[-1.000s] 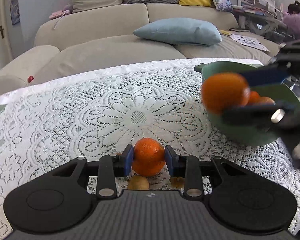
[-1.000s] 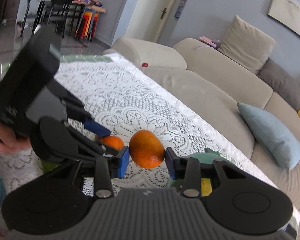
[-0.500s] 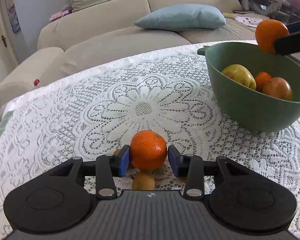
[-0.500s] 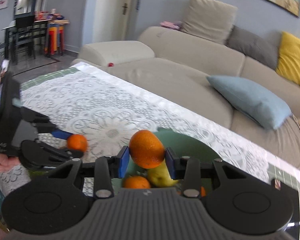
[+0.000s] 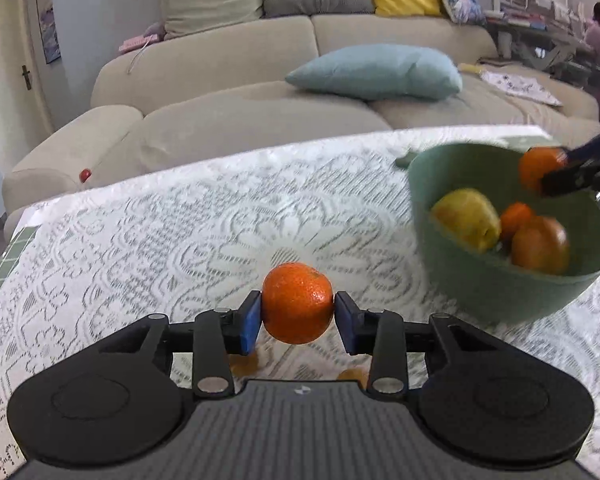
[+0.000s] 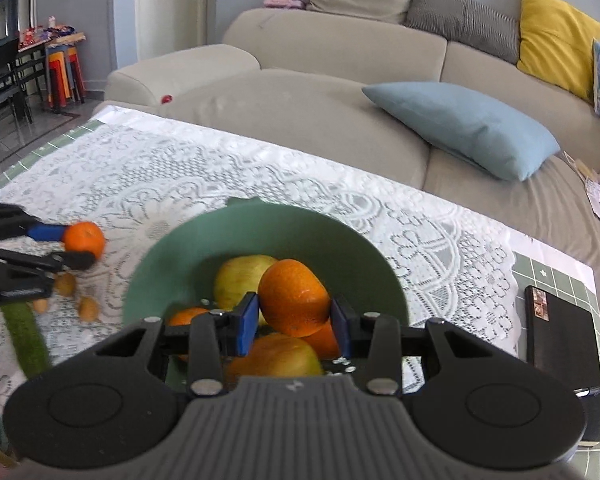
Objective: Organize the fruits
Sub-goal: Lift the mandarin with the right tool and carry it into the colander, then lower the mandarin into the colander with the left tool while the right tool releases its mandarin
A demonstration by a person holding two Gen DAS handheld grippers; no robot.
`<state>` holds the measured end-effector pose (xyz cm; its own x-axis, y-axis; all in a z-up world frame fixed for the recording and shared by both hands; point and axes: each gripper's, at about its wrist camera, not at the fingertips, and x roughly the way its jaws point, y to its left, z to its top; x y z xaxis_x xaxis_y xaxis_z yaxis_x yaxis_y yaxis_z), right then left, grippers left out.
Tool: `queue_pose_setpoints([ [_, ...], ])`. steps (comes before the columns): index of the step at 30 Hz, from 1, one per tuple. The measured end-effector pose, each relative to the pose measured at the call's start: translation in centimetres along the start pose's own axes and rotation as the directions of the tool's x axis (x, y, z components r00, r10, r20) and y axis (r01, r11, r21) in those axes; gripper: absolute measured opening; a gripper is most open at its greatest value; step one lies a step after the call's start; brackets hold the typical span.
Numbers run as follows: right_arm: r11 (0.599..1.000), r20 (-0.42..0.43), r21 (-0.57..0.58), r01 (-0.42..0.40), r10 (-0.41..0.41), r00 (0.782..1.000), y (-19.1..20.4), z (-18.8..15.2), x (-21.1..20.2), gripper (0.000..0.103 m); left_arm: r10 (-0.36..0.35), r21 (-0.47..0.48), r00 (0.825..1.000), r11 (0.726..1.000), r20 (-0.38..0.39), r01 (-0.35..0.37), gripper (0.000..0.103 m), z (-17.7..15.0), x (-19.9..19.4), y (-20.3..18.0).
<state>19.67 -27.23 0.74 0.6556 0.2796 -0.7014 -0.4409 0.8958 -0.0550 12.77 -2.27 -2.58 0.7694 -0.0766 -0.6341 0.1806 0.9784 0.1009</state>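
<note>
Left wrist view: the left gripper (image 5: 296, 322) was seen with a small round orange mandarin (image 5: 297, 307) between its blue pads (image 5: 250, 322). The jaws were closing at this moment, and both pads were pressed against the fruit, which was held clear above the white lace tablecloth (image 5: 140, 232). Two small brownish fruits (image 5: 244, 365) were partly hidden beneath the gripper on the cloth. To the right a deep green plastic bowl (image 5: 496, 288) was set on the table, and a yellow-green apple (image 5: 466, 218) and orange fruits were contained in it.

Right wrist view: the right gripper (image 6: 294, 322) was clamped on a larger oval orange (image 6: 294, 298), which was held over the bowl's hollow, above the apple and the other fruit; whether it touched them could not be told. The mandarin was seen at the left, well apart from the bowl. A flat black rectangular case (image 6: 560, 340) lay at the table's right edge. Beyond the table a beige sofa (image 6: 340, 92) was visible, with a pale blue cushion (image 6: 464, 126) laid on its seat.
</note>
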Motion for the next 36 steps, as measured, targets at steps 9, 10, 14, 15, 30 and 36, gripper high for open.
queue_pose_setpoints([
  [9, 1.000, -0.066, -0.014, -0.019, 0.018, 0.998, -0.7, 1.0, 4.1, 0.036, -0.107, -0.016, 0.993, 0.994, 0.041, 0.108, 0.044, 3.1, -1.4, -2.2],
  [10, 1.000, -0.071, -0.015, -0.020, 0.019, 0.997, -0.7, 1.1, 4.3, 0.036, -0.118, -0.015, 0.992, 0.993, 0.040, 0.118, 0.044, 3.3, -1.4, -2.4],
  [14, 1.000, -0.092, -0.019, -0.020, 0.019, 0.996, -0.9, 1.2, 5.4, 0.037, -0.135, -0.002, 0.990, 0.991, 0.042, 0.135, 0.044, 4.1, -1.2, -3.4],
  [15, 1.000, -0.095, -0.021, -0.020, 0.018, 0.995, -0.9, 1.1, 5.6, 0.037, -0.137, 0.004, 0.990, 0.991, 0.043, 0.137, 0.044, 4.3, -1.2, -3.6],
  [30, 0.999, -0.052, -0.019, -0.031, 0.030, 0.998, -1.3, 0.8, 4.3, 0.037, -0.245, 0.092, 0.969, 0.965, -0.029, 0.247, 0.044, 5.5, -0.4, -8.0],
  [36, 0.999, -0.030, -0.023, -0.027, 0.026, 0.999, -1.4, 0.4, 2.7, 0.037, -0.290, 0.085, 0.953, 0.951, -0.088, 0.297, 0.044, 5.3, 0.7, -9.3],
])
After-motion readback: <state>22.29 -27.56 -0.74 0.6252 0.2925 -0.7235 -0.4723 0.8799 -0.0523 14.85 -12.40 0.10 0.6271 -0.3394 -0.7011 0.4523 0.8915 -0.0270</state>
